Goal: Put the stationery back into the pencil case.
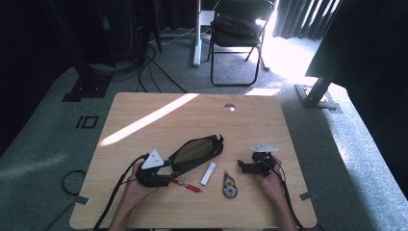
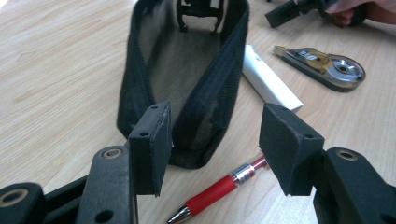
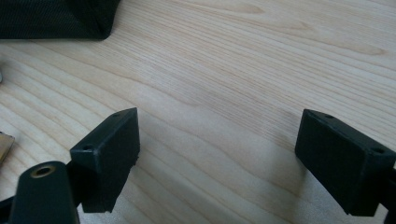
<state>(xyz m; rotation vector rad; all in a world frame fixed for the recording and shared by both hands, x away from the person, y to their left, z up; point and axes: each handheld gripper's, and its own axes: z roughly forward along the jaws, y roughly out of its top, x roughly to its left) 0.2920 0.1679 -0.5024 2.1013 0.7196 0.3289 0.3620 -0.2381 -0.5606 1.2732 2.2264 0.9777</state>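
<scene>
A black mesh pouch (image 1: 197, 150) lies unzipped and gaping in the middle of the table. My left gripper (image 1: 168, 172) sits at its near left end. In the left gripper view the left gripper (image 2: 217, 121) is open, with the pouch (image 2: 187, 70) end just ahead between the pads, untouched on the right side. A red pen (image 2: 217, 191) lies under the jaws, also red pen (image 1: 187, 185). My right gripper (image 1: 244, 167) rests at the right, jaws pointing left. The right gripper (image 3: 219, 121) stands wide open over bare wood, with a corner of the pouch (image 3: 56, 18) at upper left.
A white tube (image 1: 208, 173) and a correction tape roller (image 1: 230, 185) lie between the two grippers; white tube (image 2: 271, 84), roller (image 2: 327, 67). The wooden table (image 1: 159, 115) has a sunlit stripe and a small hole (image 1: 229, 107) at the back. A folding chair (image 1: 238, 33) stands beyond.
</scene>
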